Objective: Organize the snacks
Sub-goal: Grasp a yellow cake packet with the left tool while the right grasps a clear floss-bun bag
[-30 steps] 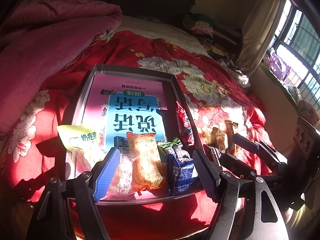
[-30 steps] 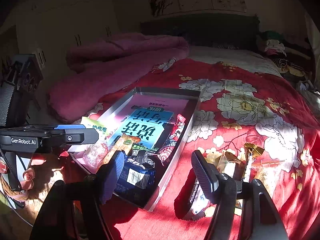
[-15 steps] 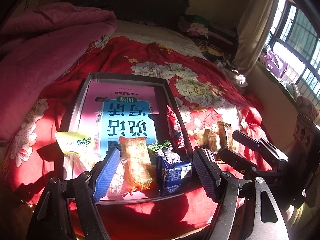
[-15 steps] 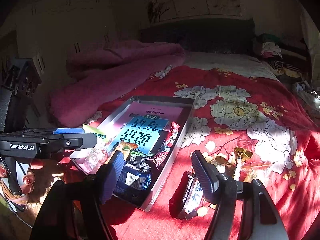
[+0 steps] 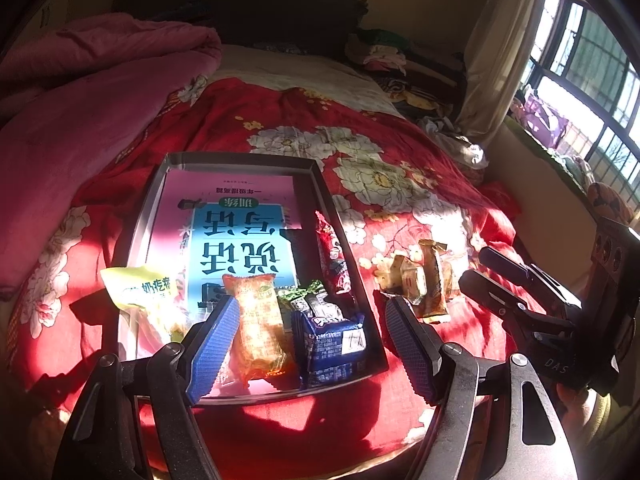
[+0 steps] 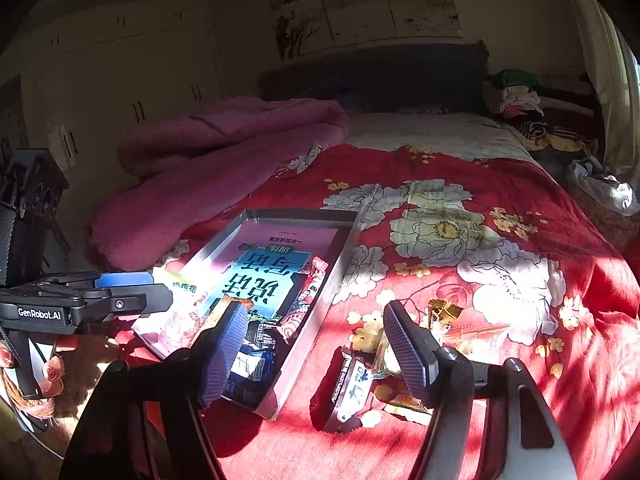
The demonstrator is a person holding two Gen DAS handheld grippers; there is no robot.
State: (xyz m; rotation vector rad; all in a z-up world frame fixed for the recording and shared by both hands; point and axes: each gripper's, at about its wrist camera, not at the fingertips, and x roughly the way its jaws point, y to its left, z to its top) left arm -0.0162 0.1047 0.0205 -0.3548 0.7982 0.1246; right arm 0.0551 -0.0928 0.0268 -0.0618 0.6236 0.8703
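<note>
Metal tray (image 5: 320, 184) lies on the red floral bedspread (image 5: 400, 148), a pink-and-blue book (image 5: 236, 236) flat on its floor. Snacks crowd the tray's near end: yellow-green packet (image 5: 138, 286) at the 9 o'clock corner, orange packet (image 5: 258, 328) centre, dark blue packet (image 5: 332, 340) just beside it at 3 o'clock, a green-and-black wrapper (image 5: 308, 298) behind those two, and a red stick wrapper (image 5: 330, 248) leaning along the 3 o'clock wall. Outside the tray, at its 3 o'clock on the bedspread, sits a loose pile of gold-brown wrapped snacks (image 5: 420, 276); from the right wrist view a dark packet with white lettering (image 6: 348, 384) stands on edge just beside that pile. Left gripper (image 5: 312, 340) hovers over the near end of the tray, fingers spread wide, nothing pinched. Right gripper (image 6: 316, 356) hangs over the tray's near 3 o'clock corner and the loose pile, fingers likewise spread, gripping nothing. Pink quilt (image 5: 92, 92) is bunched at 10 o'clock. Strong sun patches; shadowed detail is poor.
</note>
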